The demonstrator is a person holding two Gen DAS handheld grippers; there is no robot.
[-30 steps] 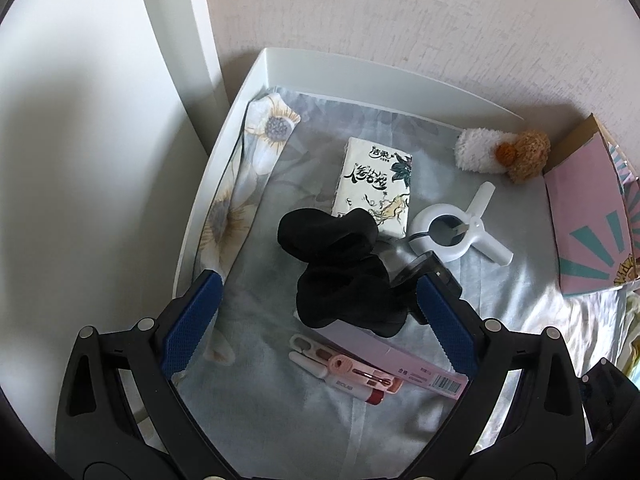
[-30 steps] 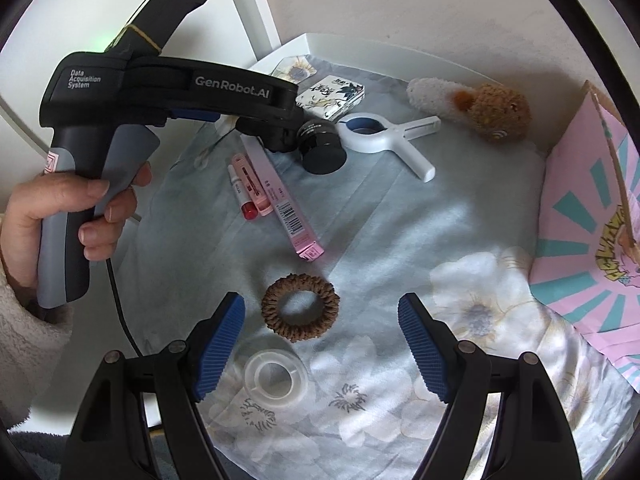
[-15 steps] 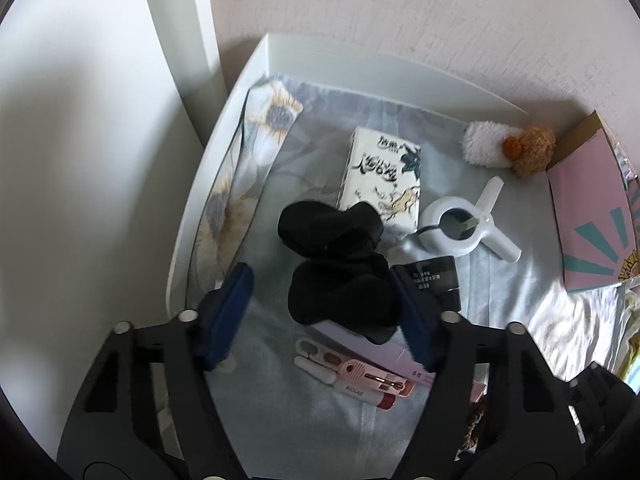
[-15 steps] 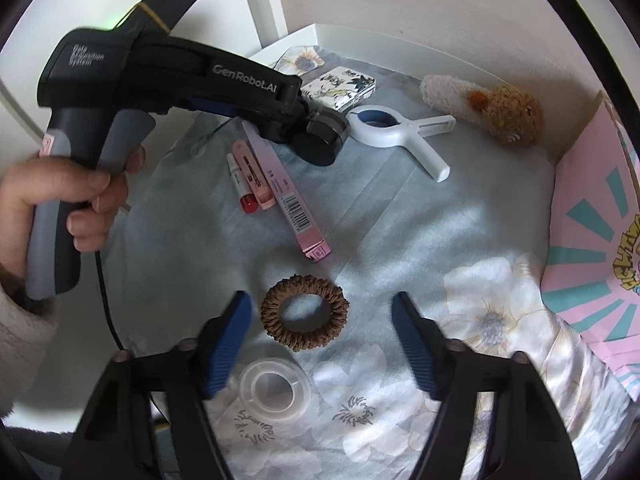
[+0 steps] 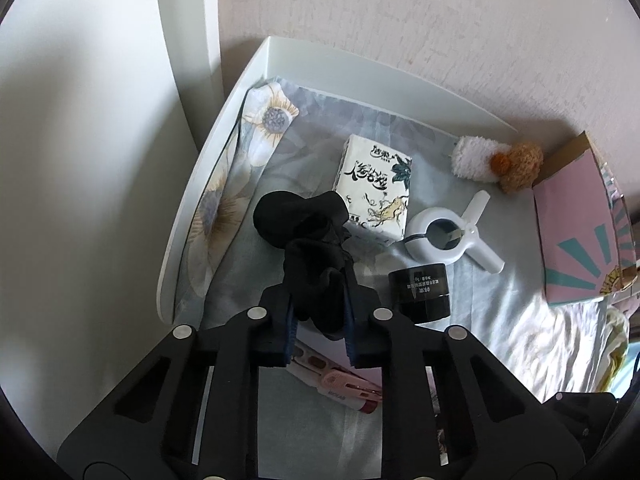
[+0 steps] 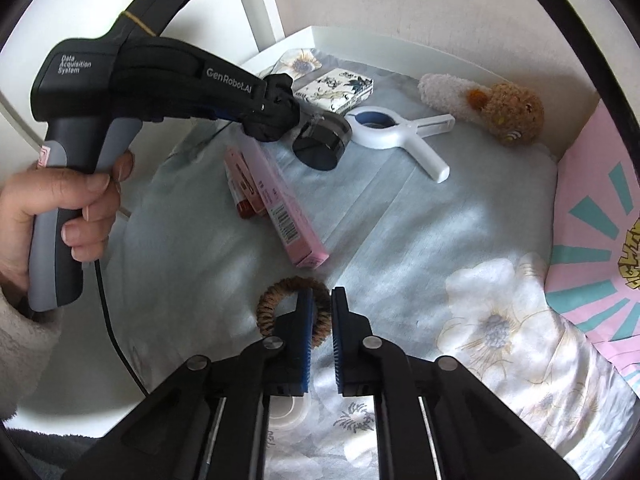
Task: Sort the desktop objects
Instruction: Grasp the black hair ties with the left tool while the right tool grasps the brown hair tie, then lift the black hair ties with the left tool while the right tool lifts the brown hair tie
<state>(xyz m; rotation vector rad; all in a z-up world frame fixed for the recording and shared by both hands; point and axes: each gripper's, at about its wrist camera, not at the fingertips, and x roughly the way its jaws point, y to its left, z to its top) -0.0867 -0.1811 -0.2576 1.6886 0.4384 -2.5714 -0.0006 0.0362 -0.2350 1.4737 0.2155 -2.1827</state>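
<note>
While both sets of jaws have just been closing, the left hand-held gripper [image 5: 320, 320] now pinches the black cloth bundle [image 5: 308, 240] between its blue pads, at the lower middle of the left wrist view. In the right wrist view this same tool sits at upper left, held by a hand [image 6: 60, 208], with the cloth at its tip. The right hand-held gripper [image 6: 322, 320], at the lower middle of its own view, is clamped on the near side of the brown hair tie [image 6: 280, 300]: one pad sits inside the ring, the other outside. Both lie on the floral sheet [image 6: 460, 240] covering the desk. Above the cloth lies a tissue pack [image 5: 374, 188]; to its right stand a white clip [image 5: 452, 236] and a black jar [image 5: 420, 290]. A pink box [image 6: 276, 204] lies in mid-frame of the right view.
</note>
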